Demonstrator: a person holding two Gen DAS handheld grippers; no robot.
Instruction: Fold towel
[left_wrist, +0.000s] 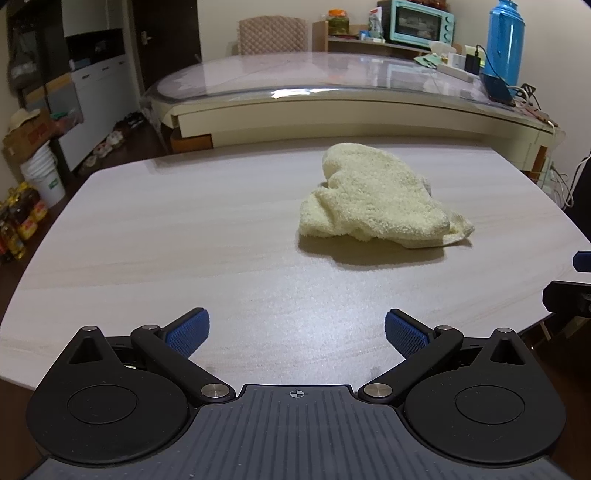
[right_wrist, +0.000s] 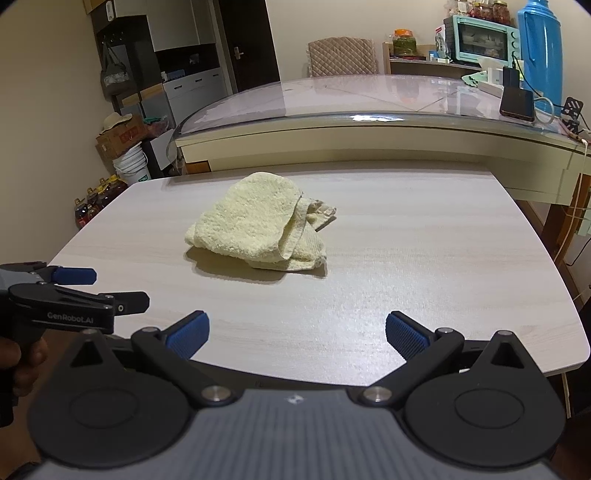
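Note:
A pale yellow towel (left_wrist: 373, 201) lies crumpled in a loose heap on the light wood table (left_wrist: 184, 236), right of centre in the left wrist view. In the right wrist view the towel (right_wrist: 258, 229) lies left of centre on the table (right_wrist: 424, 266). My left gripper (left_wrist: 296, 332) is open and empty, low over the near part of the table, well short of the towel. My right gripper (right_wrist: 297, 332) is open and empty near the table's front edge. The left gripper (right_wrist: 85, 288) also shows at the left edge of the right wrist view.
A larger glass-topped table (left_wrist: 332, 85) stands behind the wood table, with a blue thermos (left_wrist: 504, 40), a teal toaster oven (left_wrist: 421, 20), a phone and cables. White buckets (left_wrist: 42, 177), bottles and boxes sit on the floor at the left.

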